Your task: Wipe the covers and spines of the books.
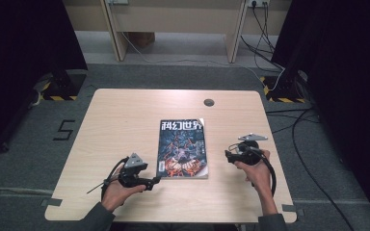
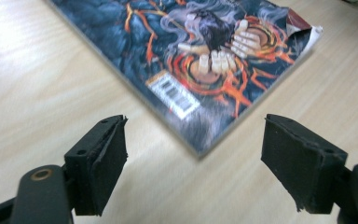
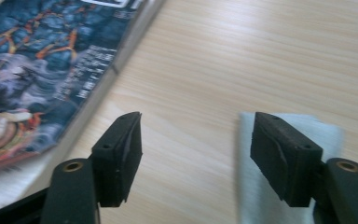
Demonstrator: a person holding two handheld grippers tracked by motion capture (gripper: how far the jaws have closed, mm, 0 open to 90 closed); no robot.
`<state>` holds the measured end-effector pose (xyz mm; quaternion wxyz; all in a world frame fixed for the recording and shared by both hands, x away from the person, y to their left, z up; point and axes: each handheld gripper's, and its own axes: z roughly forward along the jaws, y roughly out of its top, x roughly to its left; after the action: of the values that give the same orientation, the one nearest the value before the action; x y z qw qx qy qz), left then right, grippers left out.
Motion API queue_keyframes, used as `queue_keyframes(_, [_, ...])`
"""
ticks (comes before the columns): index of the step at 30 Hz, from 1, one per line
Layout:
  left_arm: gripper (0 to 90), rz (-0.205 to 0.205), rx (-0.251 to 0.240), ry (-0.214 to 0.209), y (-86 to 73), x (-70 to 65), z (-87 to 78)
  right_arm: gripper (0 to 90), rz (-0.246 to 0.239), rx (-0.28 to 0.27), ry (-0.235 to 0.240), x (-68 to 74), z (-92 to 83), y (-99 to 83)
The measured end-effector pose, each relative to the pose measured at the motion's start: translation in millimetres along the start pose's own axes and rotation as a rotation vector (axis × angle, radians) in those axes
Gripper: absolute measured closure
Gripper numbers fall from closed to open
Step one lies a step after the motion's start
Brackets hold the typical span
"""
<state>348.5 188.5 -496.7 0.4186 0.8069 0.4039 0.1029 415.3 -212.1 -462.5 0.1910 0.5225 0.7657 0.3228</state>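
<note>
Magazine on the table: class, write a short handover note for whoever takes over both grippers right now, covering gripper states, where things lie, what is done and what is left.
Left gripper: open, nothing between its jaws, aimed at the near left corner of the magazine.
Right gripper: open, holding nothing, just right of the magazine.
Magazine: closed, cover up, flat on the table, near its middle; one cover corner curls up.
A pale sheet lies on the table under the right gripper.
Done: both grippers brought beside the magazine.
Left: probably gripping or opening it; no contact yet.

left gripper (image 1: pixel 155 181): black, grey plate | right gripper (image 1: pixel 227 155): black, trailing cable | sleeves: dark
</note>
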Motion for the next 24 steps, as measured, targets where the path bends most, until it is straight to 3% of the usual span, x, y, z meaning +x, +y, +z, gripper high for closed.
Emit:
queue_keyframes(1, [21.3, 0.002, -0.001, 0.006, -4.9, 0.8, -4.8, 40.4, -0.010, 0.008, -0.025, -8.7, -5.1, -1.8])
queue_keyframes(7, [21.1, 0.015, 0.023, 0.007, -17.0, -2.9, -10.7, 55.0, -0.021, 0.060, -0.087, -26.6, -10.9, -11.0])
queue_keyframes(11, [21.0, 0.013, 0.009, 0.009, -19.4, -4.1, -16.2, 59.4, -0.017, 0.091, -0.087, -32.8, -9.9, -16.0])
queue_keyframes(14, [21.0, 0.023, 0.037, 0.009, -24.4, -5.8, -14.6, 63.7, -0.029, 0.145, -0.099, -35.6, -4.0, -21.5])
queue_keyframes(18, [21.0, 0.046, 0.050, 0.022, -23.7, -7.4, -9.0, 65.9, -0.105, 0.171, -0.116, -24.0, 10.5, -23.8])
queue_keyframes(21, [21.0, 0.054, 0.062, 0.018, -23.9, -8.2, -7.2, 65.0, -0.135, 0.162, -0.066, -8.2, 18.7, -17.7])
queue_keyframes(24, [21.0, 0.054, 0.060, 0.019, -24.3, -8.0, -7.2, 64.4, -0.174, 0.165, -0.083, 5.7, 29.0, -9.1])
